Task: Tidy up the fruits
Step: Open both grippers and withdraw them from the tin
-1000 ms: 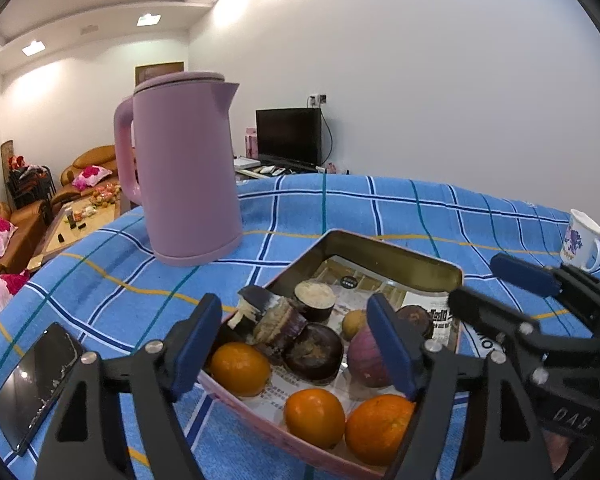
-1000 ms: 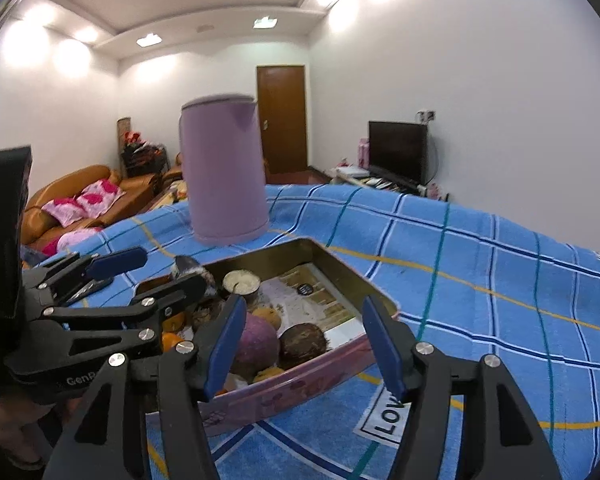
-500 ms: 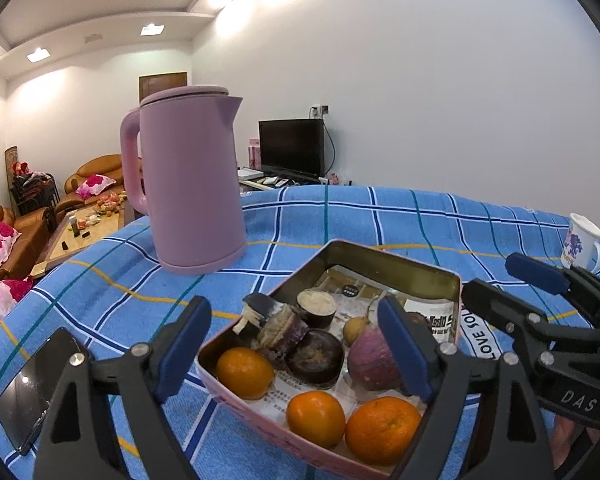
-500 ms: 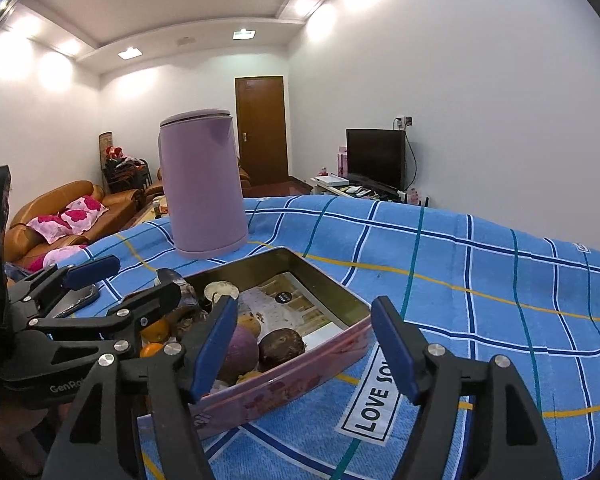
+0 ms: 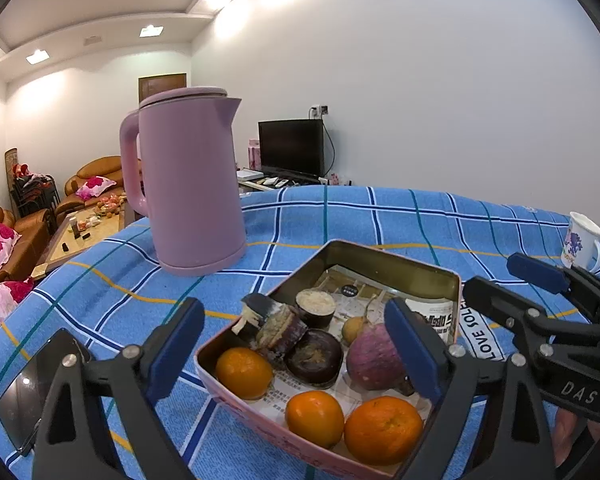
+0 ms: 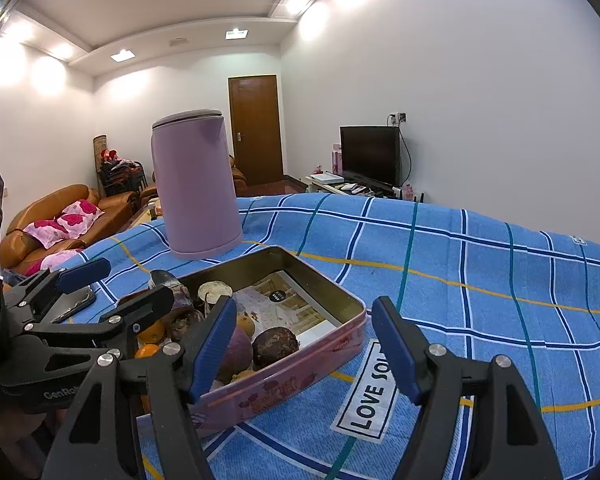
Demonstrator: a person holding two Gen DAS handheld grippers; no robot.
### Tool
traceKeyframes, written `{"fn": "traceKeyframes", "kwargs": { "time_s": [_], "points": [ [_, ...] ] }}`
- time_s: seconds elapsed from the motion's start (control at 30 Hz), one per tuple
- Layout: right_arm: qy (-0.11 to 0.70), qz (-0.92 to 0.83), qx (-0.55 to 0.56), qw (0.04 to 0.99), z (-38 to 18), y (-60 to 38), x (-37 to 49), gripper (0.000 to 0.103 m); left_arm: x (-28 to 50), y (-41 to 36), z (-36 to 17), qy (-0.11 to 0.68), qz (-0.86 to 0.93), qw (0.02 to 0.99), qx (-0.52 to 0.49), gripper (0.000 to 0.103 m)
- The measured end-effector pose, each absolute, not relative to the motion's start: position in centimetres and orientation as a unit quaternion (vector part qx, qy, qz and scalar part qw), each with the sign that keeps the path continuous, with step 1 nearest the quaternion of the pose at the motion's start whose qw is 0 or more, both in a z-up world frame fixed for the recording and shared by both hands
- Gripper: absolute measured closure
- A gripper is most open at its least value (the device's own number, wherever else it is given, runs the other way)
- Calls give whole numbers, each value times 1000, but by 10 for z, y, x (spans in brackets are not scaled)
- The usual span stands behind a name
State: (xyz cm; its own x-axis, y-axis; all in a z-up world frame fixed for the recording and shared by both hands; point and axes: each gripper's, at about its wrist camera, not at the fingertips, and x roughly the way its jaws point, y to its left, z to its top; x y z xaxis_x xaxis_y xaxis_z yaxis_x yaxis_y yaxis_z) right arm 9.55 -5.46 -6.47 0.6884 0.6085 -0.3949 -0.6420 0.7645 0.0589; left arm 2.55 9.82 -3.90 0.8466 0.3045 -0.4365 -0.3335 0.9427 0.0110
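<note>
Left wrist view: three oranges in tin, left gripper jaws opening, empty; right wrist view: door, right gripper jaws apart, empty.

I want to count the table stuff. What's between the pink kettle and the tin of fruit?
Nothing. Only bare blue checked cloth lies between the kettle and the tin, shown in both wrist views.
</note>
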Motion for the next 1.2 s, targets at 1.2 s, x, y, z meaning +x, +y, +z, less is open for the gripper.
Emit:
{"fn": "traceKeyframes", "kwargs": {
  "time_s": [1.2],
  "points": [
    [195,304,-10,932,-63,-76,97,23,24,96,-39,220,168,960,-34,0]
  ]
}}
